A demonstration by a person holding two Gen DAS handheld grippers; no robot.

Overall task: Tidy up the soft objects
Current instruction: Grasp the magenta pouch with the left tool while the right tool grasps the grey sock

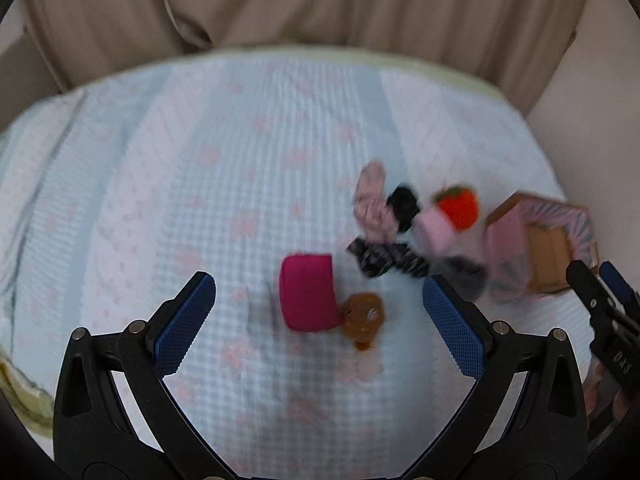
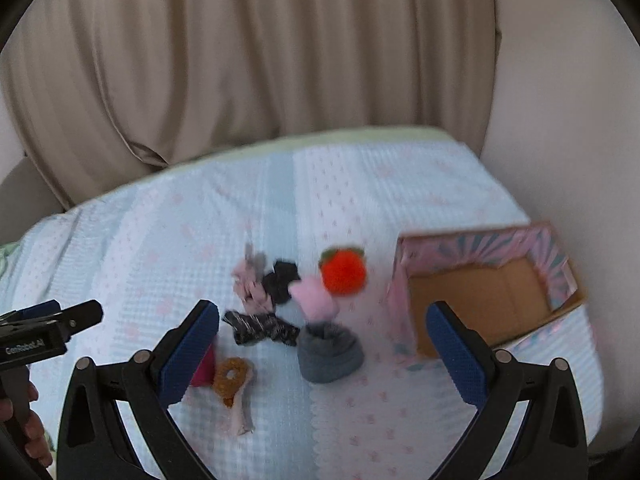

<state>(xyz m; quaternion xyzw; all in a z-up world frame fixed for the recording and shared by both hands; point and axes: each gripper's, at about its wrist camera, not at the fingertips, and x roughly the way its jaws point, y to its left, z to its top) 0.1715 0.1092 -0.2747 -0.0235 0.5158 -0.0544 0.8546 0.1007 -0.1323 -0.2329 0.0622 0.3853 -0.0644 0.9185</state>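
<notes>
Soft items clustered mid-bed on blue-and-pink quilt (image 2: 160, 248): magenta pouch (image 1: 308, 298), brown ring toy (image 2: 231, 376) touching it, striped black scrunchie (image 2: 260, 328), pink scrunchie (image 1: 370, 200), black scrunchie (image 2: 282, 282), orange strawberry plush (image 2: 343, 270) against a pink roll (image 2: 316, 300), grey rolled sock (image 2: 330, 354). Open pink-patterned cardboard box (image 2: 480, 296) just right of cluster. Left gripper (image 1: 320, 324) spread wide, holding nothing, above pouch. Right gripper (image 2: 322, 348) likewise spread, nothing held. Frames blurred.
</notes>
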